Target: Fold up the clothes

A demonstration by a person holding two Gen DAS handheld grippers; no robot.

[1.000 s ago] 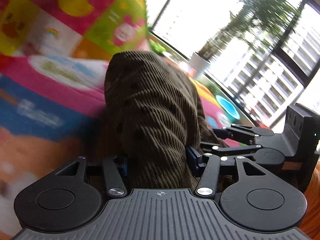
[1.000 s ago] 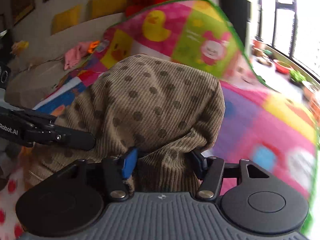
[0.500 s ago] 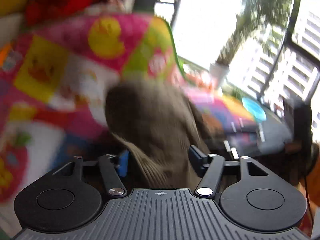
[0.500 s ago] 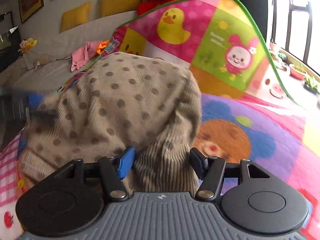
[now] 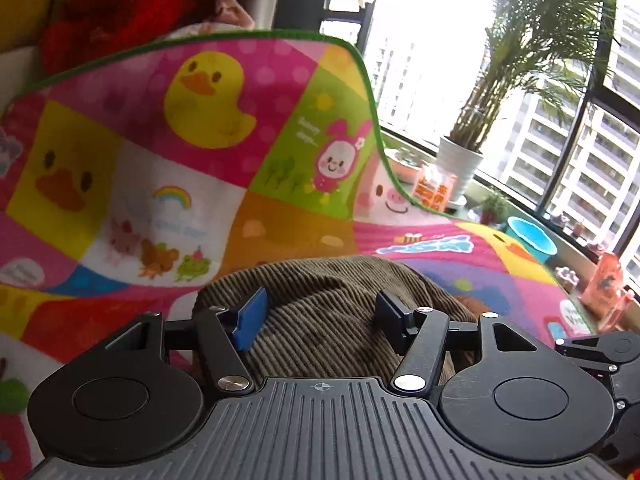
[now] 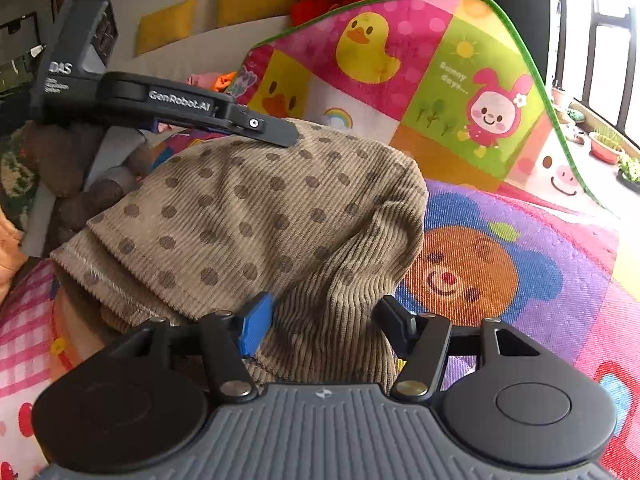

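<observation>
A brown corduroy garment with dark dots [image 6: 256,216] is bunched up over the colourful play mat [image 6: 500,264]. It also shows in the left wrist view [image 5: 320,320]. My left gripper [image 5: 318,316] has its jaws wide apart with the cloth lying between them, not pinched. My right gripper [image 6: 320,322] also stands wide apart, with a fold of the garment hanging between the fingers. The left gripper's body [image 6: 160,104] shows above the garment in the right wrist view.
The mat's far edge [image 5: 280,128] curls up against a sofa with yellow cushions [image 6: 256,0] and a red plush [image 5: 116,12]. A window sill with a potted palm [image 5: 460,160], a blue bowl [image 5: 532,238] and small items runs along the right.
Both grippers have opened and let go of the garment. The garment has dropped lower onto the mat, and the left gripper has swung round over it.
</observation>
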